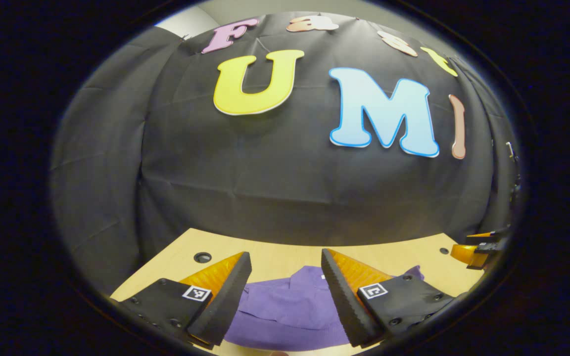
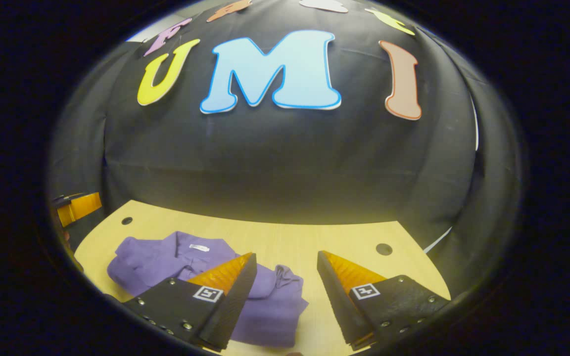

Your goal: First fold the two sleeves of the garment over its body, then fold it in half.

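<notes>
Purple garment [image 2: 206, 277] on table [image 2: 324, 242] — right gripper [image 2: 286, 287] spread, holding nothing

Purple shirt [image 2: 176, 259] with a small white neck label [image 2: 199, 247], pale wood-grain worktop [image 2: 285, 237] with dark round holes, plain black cloth wall [image 2: 285, 163], black-and-white square markers on each tool's body

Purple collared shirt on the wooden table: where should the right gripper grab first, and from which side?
Probably the bunched sleeve of the purple collared shirt, lying between the open fingers of the right gripper. Come down from above and pinch the raised, crumpled cuff end: its folds stand off the light wooden table, while the body lies flat. The left gripper, also open, hangs over the shirt's body.
</notes>
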Action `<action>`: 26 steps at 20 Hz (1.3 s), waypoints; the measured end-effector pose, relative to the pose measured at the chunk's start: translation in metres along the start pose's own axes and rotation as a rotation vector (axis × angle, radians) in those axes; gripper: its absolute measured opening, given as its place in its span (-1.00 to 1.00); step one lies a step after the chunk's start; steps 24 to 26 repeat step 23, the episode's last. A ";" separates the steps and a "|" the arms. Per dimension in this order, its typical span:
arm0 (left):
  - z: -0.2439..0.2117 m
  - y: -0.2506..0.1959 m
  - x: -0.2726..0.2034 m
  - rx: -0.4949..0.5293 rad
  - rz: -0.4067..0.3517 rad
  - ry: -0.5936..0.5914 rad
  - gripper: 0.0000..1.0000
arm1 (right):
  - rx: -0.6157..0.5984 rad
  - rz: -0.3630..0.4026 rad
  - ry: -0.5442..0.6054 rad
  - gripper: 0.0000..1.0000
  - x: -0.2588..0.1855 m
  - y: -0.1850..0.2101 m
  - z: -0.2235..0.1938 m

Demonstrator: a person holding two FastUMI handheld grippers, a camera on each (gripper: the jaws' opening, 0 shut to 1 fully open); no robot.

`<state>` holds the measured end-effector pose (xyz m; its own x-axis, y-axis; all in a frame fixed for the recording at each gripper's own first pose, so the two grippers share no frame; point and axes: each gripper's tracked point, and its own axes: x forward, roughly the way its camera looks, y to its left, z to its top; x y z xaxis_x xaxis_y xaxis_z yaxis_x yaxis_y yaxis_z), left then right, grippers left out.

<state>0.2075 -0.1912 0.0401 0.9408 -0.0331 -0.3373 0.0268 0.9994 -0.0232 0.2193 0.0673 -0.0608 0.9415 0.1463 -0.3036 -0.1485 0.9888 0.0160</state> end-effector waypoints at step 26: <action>0.044 -0.053 -0.183 0.074 -0.116 -0.147 0.86 | -0.039 -0.073 -0.218 0.68 -0.208 0.028 0.035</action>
